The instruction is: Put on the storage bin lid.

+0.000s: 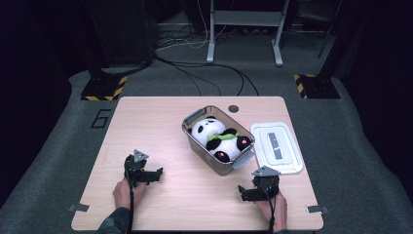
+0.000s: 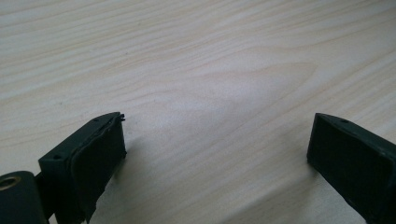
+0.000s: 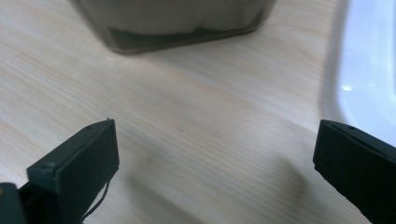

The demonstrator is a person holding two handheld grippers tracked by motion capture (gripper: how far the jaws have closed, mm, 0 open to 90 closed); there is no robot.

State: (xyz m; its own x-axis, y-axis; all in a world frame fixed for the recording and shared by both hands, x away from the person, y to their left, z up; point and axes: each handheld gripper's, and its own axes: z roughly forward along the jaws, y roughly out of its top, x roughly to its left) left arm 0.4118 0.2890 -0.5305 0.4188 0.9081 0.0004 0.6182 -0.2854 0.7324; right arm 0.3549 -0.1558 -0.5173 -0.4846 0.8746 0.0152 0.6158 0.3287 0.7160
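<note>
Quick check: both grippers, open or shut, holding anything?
Left gripper: open, holding nothing, over bare table.
Right gripper: open, holding nothing, facing the box and the lid.

In my right gripper view, the bin (image 3: pixel 180 23) is cut off by the top edge and blurred; its contents are unreadable. The lid (image 3: pixel 364 70) runs off the right edge.

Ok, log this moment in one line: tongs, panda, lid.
left tongs: open, empty | right tongs: open, empty | panda: inside bin | lid: off, on table right of bin
</note>
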